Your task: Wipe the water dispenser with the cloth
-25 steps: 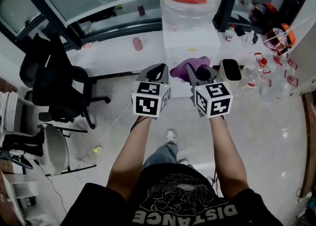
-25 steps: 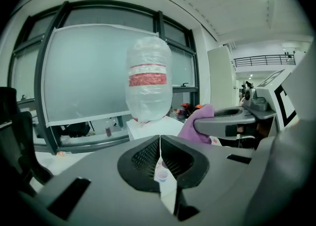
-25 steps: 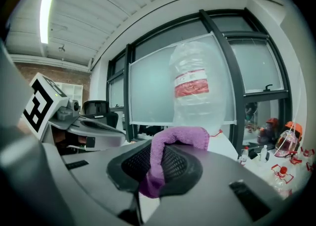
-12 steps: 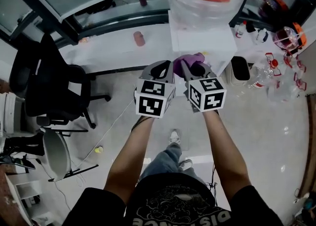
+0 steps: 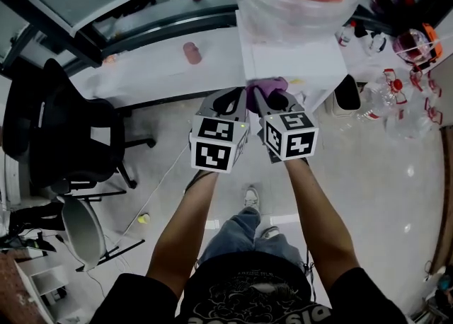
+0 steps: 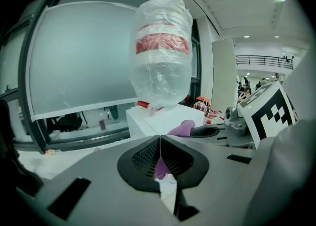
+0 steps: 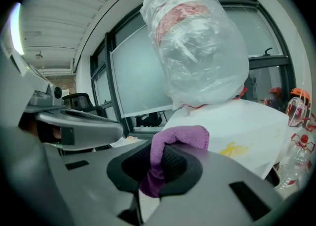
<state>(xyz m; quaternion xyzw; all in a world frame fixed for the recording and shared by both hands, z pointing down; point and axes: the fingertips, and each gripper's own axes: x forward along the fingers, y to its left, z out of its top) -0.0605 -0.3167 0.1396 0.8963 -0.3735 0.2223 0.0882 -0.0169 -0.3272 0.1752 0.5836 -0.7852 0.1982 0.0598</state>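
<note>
Grey floor lay below, and at the upper middle of the frame my right gripper (image 5: 260, 100) clenched the purple cloth (image 5: 270, 87), soft and light I judged, by a fold near the white water dispenser (image 5: 290, 54), while my left gripper (image 5: 237, 100) was closed, seemingly empty.

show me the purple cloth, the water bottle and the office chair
purple cloth (image 7: 180, 136): right gripper view, the fold above the jaws
water bottle (image 6: 160, 57): left gripper view, middle of its bagged body
office chair (image 5: 67, 139): head view, its dark upholstered part
</note>
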